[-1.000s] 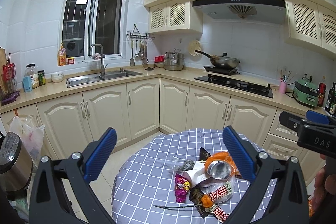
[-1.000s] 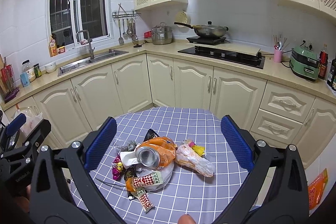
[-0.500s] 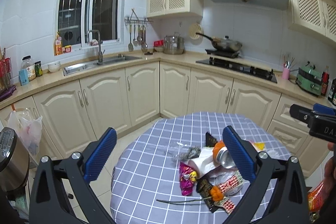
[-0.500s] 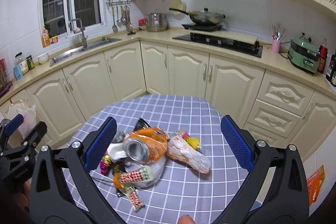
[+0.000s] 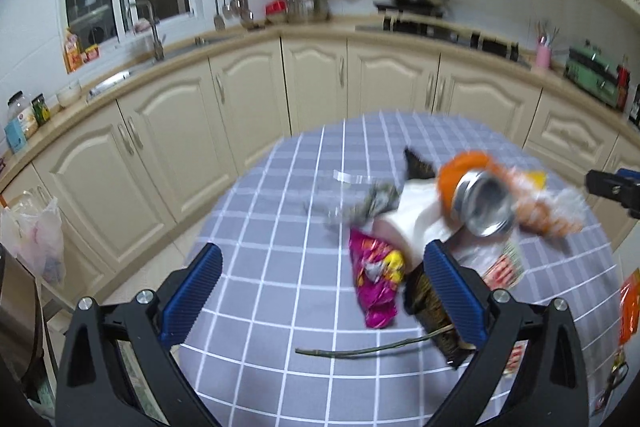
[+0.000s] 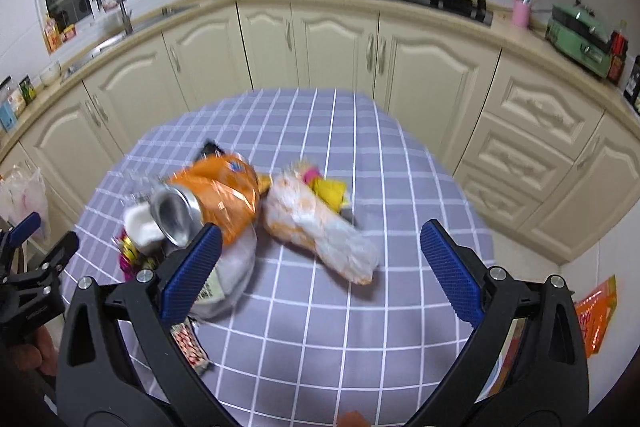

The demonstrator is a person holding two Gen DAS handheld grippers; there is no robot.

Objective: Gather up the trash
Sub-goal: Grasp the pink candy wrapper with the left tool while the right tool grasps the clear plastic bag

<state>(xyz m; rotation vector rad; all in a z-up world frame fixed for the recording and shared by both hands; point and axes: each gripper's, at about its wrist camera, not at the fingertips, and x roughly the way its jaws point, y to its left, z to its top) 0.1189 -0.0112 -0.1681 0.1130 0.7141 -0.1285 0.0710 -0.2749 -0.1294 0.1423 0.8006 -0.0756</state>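
Observation:
A pile of trash lies on a round table with a blue checked cloth (image 5: 280, 211) (image 6: 320, 131). It holds a silver can (image 5: 484, 205) (image 6: 174, 213) in an orange wrapper (image 6: 224, 195), a pink snack packet (image 5: 376, 283), a white cup (image 5: 416, 223), a thin green stem (image 5: 368, 349) and a clear bag of orange snacks (image 6: 320, 227). My left gripper (image 5: 320, 291) is open and empty above the table's near left part, next to the pink packet. My right gripper (image 6: 320, 263) is open and empty over the clear bag.
Cream kitchen cabinets (image 5: 320, 83) and a countertop curve behind the table. A plastic bag (image 5: 36, 227) hangs at the left. An orange packet (image 6: 596, 315) lies on the floor at the right. The other gripper shows at each view's edge (image 5: 616, 187) (image 6: 28, 267).
Both grippers have moved forward and tilted down toward the table, so the trash pile looks nearer and larger. Both stay open. The trash has not moved.

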